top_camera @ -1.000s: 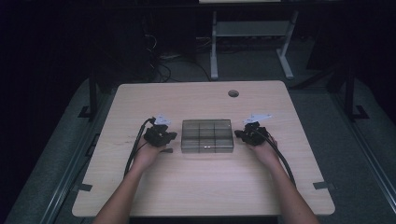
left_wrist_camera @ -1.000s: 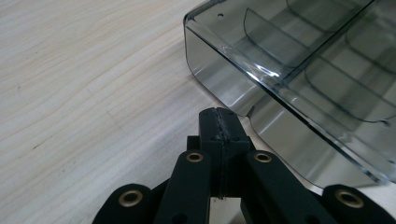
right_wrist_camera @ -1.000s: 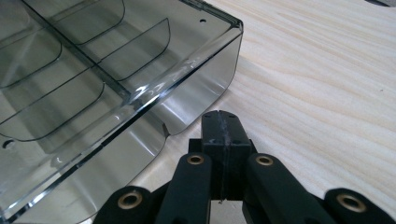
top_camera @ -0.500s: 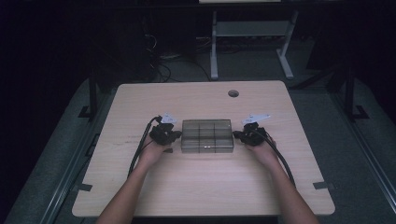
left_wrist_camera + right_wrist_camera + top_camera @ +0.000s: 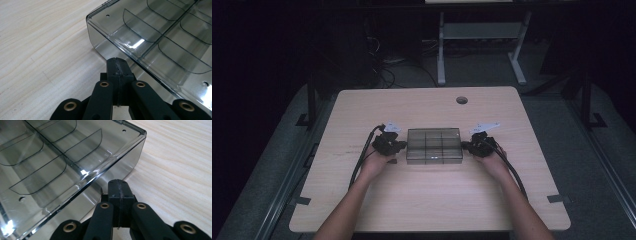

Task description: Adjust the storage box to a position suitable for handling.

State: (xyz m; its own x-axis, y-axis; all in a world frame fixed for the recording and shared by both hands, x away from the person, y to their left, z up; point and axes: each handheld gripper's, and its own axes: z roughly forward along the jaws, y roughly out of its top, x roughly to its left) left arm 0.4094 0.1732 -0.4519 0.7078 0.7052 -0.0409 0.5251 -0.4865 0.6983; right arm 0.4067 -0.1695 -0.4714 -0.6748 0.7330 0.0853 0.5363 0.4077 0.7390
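Bracketing the clear compartment box (image 5: 434,145) at frame centre on the worktop (image 5: 362,205): left tool (image 5: 398,146) and right tool (image 5: 468,145), jaws pressed together and empty, now sitting closer against the box's end walls than a second ago. Probably readying a two-sided push or lift.

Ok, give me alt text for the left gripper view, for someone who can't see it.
The left gripper, jaws shut with nothing between them, has its tip at the side wall of a clear divided plastic box on a pale wooden table.
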